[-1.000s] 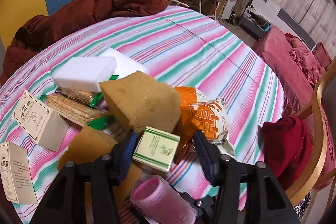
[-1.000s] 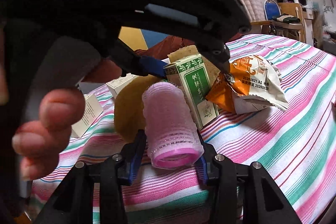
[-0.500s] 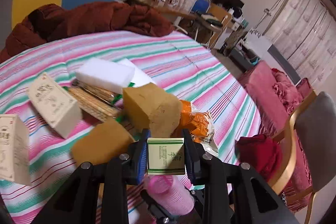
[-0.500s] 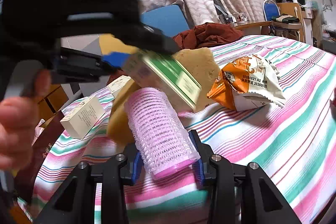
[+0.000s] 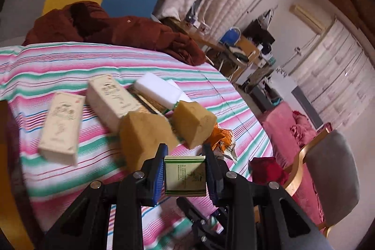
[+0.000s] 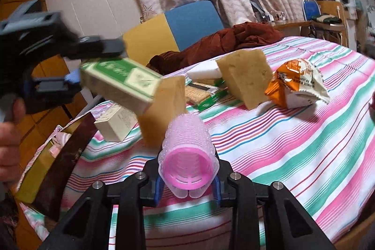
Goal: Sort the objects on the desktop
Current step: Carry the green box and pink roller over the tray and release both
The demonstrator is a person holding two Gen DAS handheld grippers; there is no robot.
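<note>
Left gripper [image 5: 184, 176] clamped on green-and-white cardboard box [image 5: 185, 176], lifted, frame bottom centre. Right gripper [image 6: 187, 182] closing on pink plastic hair roller [image 6: 187, 156]. Sponges, cartons, snack bag [image 6: 296, 83] remain unsorted mid-frame on striped tablecloth [image 6: 293, 144].

Counted on the striped bench [image 5: 70, 179]: two tan sponges [image 5: 143, 132], two cream cartons [image 5: 61, 125], one white foam block [image 5: 157, 88], one orange snack bag [image 6: 297, 86], one green-and-white carton [image 5: 185, 176], one pink hair roller [image 6: 187, 156]. Cracker packs [image 6: 199, 91] noted, number unclear.
</note>
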